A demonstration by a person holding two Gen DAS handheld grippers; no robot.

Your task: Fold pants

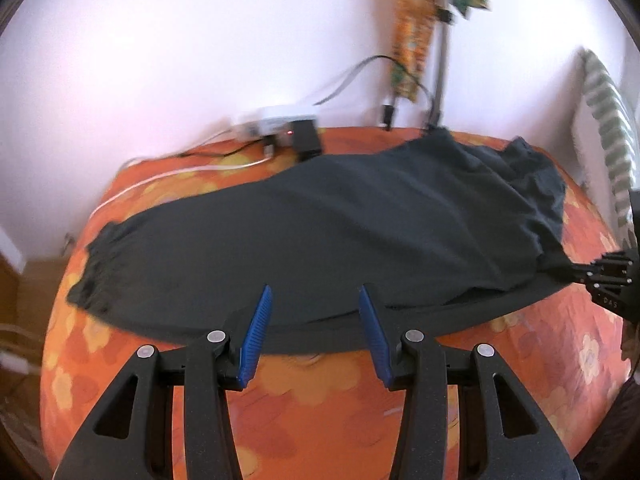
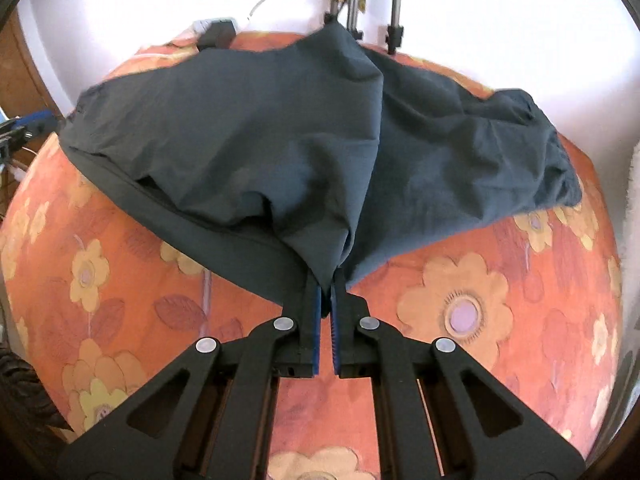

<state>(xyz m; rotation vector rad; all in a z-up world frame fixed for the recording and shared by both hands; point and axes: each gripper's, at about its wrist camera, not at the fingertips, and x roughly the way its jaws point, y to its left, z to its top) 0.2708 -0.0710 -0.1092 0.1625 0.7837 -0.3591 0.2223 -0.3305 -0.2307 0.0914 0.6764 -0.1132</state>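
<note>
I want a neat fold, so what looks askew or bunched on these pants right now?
The pants lie long across the floral cover, but the end by the right gripper is rumpled, with fabric puckering into its pinch. A lower layer peeks out along the near edge, so the layers look misaligned.

Looking like a home room, likely a bedroom or living room. Work surface is showing as a soft cushioned top covered in orange fabric with yellow flower print (image 2: 460, 304). Plain white painted wall (image 1: 160, 60) is running behind it. White ribbed radiator (image 1: 608, 136) is sitting at the right edge. White power strip with a black plug-in adapter (image 1: 288, 128) is lying at the back, white and grey cables trailing off it. Brown wooden furniture (image 2: 24, 64) is showing at the left. Metal tripod legs (image 2: 394, 4) are standing at the rear.
</note>
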